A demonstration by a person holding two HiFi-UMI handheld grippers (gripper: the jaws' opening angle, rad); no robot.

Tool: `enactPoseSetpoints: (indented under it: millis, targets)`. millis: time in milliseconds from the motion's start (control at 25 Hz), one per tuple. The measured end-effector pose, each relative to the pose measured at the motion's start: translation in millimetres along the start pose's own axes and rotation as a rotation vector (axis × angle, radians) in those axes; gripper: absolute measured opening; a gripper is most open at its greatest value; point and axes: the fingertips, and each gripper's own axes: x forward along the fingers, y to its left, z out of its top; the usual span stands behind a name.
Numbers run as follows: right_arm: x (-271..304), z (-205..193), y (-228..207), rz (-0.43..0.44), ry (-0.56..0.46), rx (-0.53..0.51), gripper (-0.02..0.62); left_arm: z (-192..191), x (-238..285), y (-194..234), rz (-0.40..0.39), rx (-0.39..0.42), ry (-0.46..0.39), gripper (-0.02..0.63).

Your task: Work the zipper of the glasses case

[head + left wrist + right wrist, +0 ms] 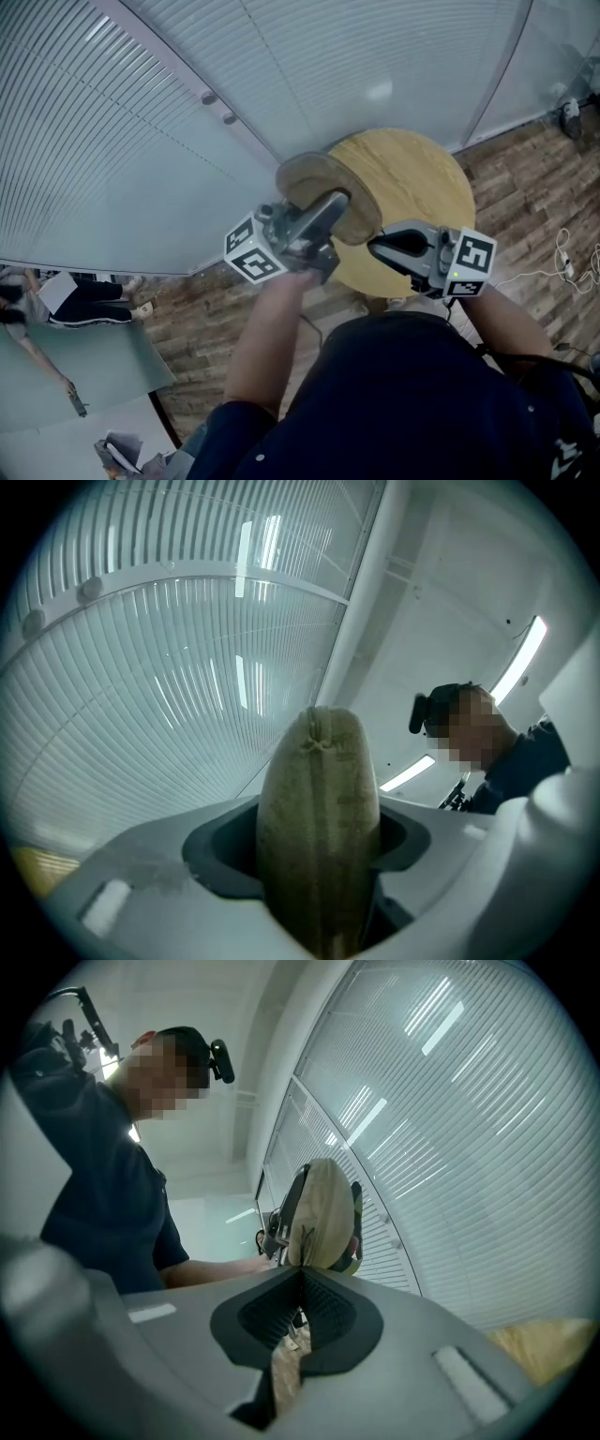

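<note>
The tan fabric glasses case (309, 178) is held up in the air over the round table, clamped edge-on by my left gripper (328, 211). In the left gripper view the case (319, 827) stands upright between the jaws, its stitched seam end on top. My right gripper (373, 246) is shut, its tips right at the case's near edge. In the right gripper view the closed jaw tips (302, 1274) meet just under the case (323, 1213). Whether a zipper pull is pinched there is hidden.
A round wooden table (422, 169) stands below and beyond the grippers, against a curved wall of blinds (141, 141). White cables (562, 262) lie on the wood floor at right. Another person (56, 300) is at the far left.
</note>
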Motion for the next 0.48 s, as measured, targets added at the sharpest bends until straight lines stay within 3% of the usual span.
enactPoseSetpoints:
  millis: [480]
  targets:
    - [-1,-3,-9,-0.058,-0.011,-0.002,0.011,-2,10,11,0.042,-0.046,-0.087,0.298]
